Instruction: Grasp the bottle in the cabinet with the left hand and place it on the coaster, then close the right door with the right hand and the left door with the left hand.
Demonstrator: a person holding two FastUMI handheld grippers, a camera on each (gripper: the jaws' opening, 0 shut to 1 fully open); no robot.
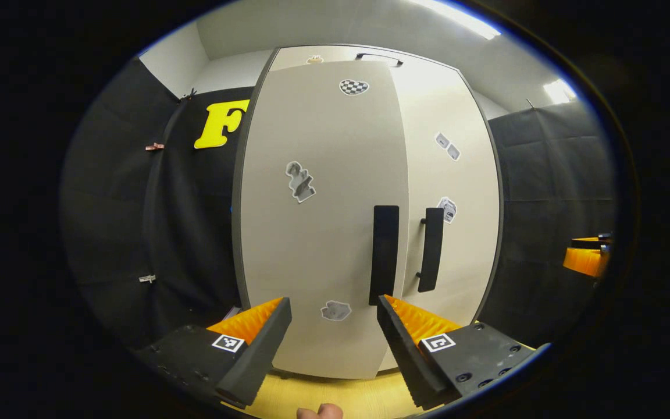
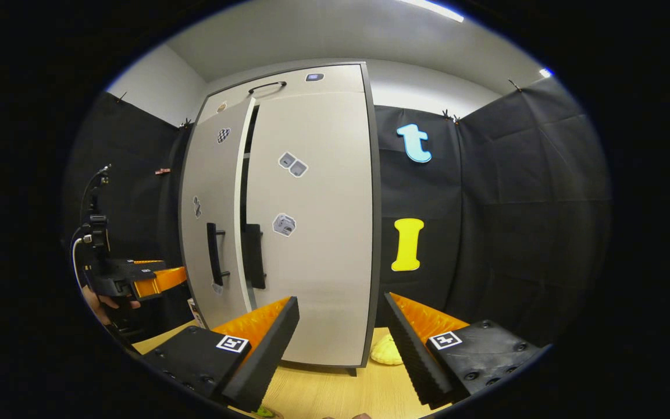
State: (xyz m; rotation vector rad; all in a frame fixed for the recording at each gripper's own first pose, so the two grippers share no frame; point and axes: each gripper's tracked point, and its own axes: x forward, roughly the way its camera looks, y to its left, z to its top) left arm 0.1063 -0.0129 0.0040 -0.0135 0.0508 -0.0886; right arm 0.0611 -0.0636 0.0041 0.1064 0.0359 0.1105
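- Black cloth walls are enclosing a booth, with a pale wooden table [image 2: 323, 396] running under a tall light-grey cabinet [image 2: 312, 233].
- In the left gripper view, the left gripper [image 1: 335, 337] is pointing at the cabinet with its jaws spread wide and nothing between them.
- Just beyond its fingers, the left door [image 1: 317, 233] is standing slightly ajar, its dark handle [image 1: 384, 253] near the right door's handle [image 1: 431, 249].
- In the right gripper view, the right gripper [image 2: 341, 343] is also holding its jaws spread apart and empty, facing the right door [image 2: 312, 221], which is sitting flush.
- Stickers [image 2: 284, 224] are dotting both doors.
- Whether the bottle is on the coaster cannot be told.
- Far to the left in the right gripper view, a hand [image 2: 105, 305] is gripping the other gripper.
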